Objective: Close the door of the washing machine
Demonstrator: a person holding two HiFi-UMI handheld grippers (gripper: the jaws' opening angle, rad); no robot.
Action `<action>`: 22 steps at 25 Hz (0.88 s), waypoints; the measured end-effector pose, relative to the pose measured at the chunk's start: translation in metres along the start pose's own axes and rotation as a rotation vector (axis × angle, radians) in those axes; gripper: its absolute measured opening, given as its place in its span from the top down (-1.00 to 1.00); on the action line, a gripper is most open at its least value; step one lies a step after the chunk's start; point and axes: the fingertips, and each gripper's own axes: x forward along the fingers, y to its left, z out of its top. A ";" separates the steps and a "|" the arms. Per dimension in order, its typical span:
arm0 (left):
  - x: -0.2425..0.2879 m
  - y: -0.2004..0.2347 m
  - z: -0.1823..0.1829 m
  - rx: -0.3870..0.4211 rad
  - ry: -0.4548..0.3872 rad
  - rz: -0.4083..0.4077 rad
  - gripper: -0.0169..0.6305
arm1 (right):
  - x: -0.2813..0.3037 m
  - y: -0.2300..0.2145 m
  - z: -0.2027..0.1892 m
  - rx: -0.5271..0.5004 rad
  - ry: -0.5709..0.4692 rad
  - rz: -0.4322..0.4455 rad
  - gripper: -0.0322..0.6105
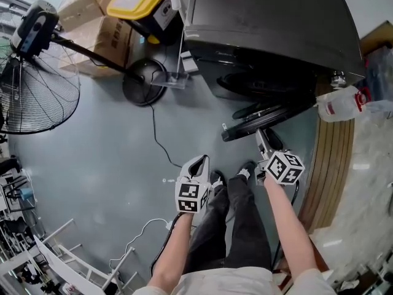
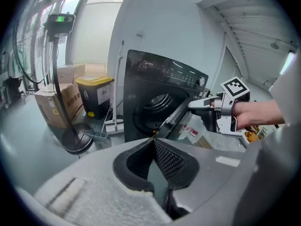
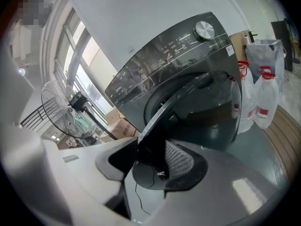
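Grey floor with a loose cable. A pedestal fan, cardboard boxes and a yellow-lidded bin stand left of the dark washing machine. Red-labelled bottles stand just right of it, their print too small to read. The door hangs open, its rim clamped in the right gripper. The left gripper, jaws together and empty, hovers over open floor.

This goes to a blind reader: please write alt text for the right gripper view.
The right gripper clasps the edge of the half-open washing machine door. A standing fan is at the picture's left, two plastic jugs at its right.
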 end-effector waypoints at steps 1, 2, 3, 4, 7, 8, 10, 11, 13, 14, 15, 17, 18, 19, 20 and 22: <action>-0.001 0.004 0.000 -0.004 0.001 0.008 0.93 | 0.004 0.002 0.002 0.000 0.000 0.002 0.33; -0.002 0.006 0.000 -0.004 0.002 0.017 0.93 | 0.007 0.003 0.003 -0.001 0.001 0.005 0.33; -0.002 0.008 0.001 0.001 0.002 0.024 0.93 | 0.010 0.004 0.006 -0.004 0.002 0.008 0.33; -0.002 0.009 0.002 0.010 0.002 0.030 0.93 | 0.012 0.004 0.008 -0.009 0.002 0.010 0.33; -0.001 0.010 0.010 0.022 -0.011 0.038 0.93 | 0.018 0.007 0.012 -0.025 -0.001 0.013 0.34; -0.001 0.012 0.013 0.017 -0.019 0.042 0.93 | 0.021 0.009 0.013 -0.032 -0.001 0.016 0.34; 0.001 0.014 0.018 0.000 -0.033 0.049 0.93 | 0.028 0.012 0.015 -0.055 0.010 0.026 0.36; 0.002 0.013 0.021 -0.003 -0.038 0.050 0.93 | 0.031 0.013 0.015 -0.076 0.022 0.031 0.37; 0.005 0.009 0.024 0.015 -0.039 0.052 0.93 | 0.035 0.012 0.016 -0.145 0.049 0.030 0.38; 0.006 0.007 0.026 0.034 -0.037 0.053 0.93 | 0.036 0.010 0.018 -0.188 0.058 0.021 0.41; 0.008 0.005 0.026 0.051 -0.035 0.052 0.93 | 0.037 0.008 0.020 -0.228 0.064 0.012 0.54; 0.012 0.000 0.028 0.062 -0.034 0.044 0.93 | 0.040 0.006 0.025 -0.294 0.074 0.014 0.62; 0.015 -0.002 0.028 0.060 -0.035 0.039 0.93 | 0.043 0.005 0.026 -0.320 0.078 0.020 0.63; 0.018 -0.004 0.029 0.059 -0.036 0.035 0.93 | 0.045 0.005 0.028 -0.340 0.080 0.026 0.63; 0.020 -0.005 0.030 0.060 -0.034 0.034 0.93 | 0.047 0.005 0.030 -0.353 0.082 0.031 0.63; 0.026 -0.007 0.032 0.061 -0.030 0.035 0.93 | 0.052 0.003 0.033 -0.362 0.085 0.038 0.70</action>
